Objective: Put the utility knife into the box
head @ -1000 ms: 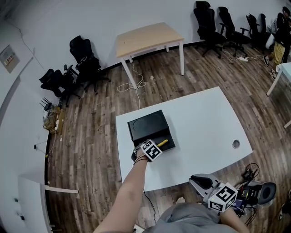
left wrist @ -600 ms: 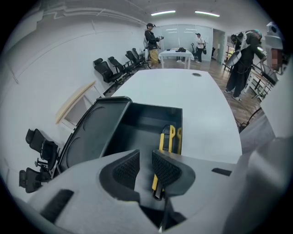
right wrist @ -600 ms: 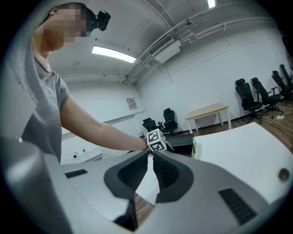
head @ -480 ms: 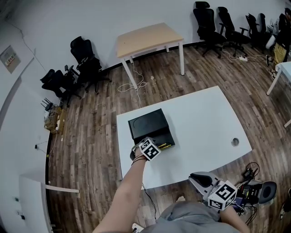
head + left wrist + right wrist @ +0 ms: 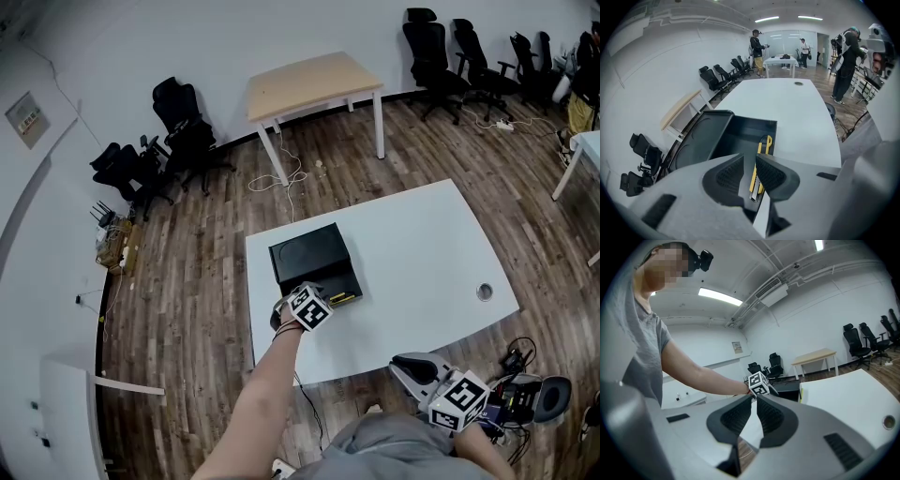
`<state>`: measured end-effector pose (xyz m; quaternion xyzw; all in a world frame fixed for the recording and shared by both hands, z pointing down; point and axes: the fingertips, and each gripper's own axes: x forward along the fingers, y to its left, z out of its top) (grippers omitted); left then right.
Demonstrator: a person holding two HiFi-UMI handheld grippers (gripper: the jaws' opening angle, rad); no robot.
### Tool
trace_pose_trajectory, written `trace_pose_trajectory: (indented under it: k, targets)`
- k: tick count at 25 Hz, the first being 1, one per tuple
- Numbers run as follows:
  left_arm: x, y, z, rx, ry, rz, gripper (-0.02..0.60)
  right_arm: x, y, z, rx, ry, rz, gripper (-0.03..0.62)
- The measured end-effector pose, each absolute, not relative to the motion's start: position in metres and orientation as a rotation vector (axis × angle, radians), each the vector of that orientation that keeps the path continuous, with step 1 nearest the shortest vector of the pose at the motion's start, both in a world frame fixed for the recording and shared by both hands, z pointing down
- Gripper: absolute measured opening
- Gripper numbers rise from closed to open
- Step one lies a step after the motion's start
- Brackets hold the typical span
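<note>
The utility knife [image 5: 767, 142] lies in the box [image 5: 738, 136]. Just above the box, the left tongs [image 5: 750, 159] are slightly open and empty. The right tongs [image 5: 753, 398] are closed and empty.

Grey short-sleeved T-shirt [image 5: 394, 455]; dark wristband [image 5: 283, 327] just behind the marker cube [image 5: 309, 307] of the left gripper [image 5: 750, 164]. It and the right gripper [image 5: 754, 406]: moulded grey shells, ribbed black pads [image 5: 729, 176], white cubes printed with black squares.

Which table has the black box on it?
The big white table up front holds the black box; the wooden-topped table stands farther back, by the wall.
</note>
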<state>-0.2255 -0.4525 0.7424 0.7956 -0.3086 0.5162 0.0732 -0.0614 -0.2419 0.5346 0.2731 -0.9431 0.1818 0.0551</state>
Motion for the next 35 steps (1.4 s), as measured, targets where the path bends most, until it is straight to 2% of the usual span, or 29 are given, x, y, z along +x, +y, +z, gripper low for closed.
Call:
trace_pose_trajectory:
  k: [13, 17, 35]
  targets:
    - [-0.216, -0.443, 0.709, 2.468, -0.992, 1.452, 0.072, -0.059, -0.233, 0.524, 0.812, -2.884, 0.524, 0.032]
    - [-0.212, -0.440, 0.703, 2.484, -0.991, 1.436, 0.020, -0.057, -0.231, 0.523, 0.812, -2.887, 0.520, 0.032]
    - [-0.182, -0.394, 0.660, 2.627, -1.020, 1.207, 0.017, -0.057, -0.221, 0.513, 0.773, -2.918, 0.487, 0.034]
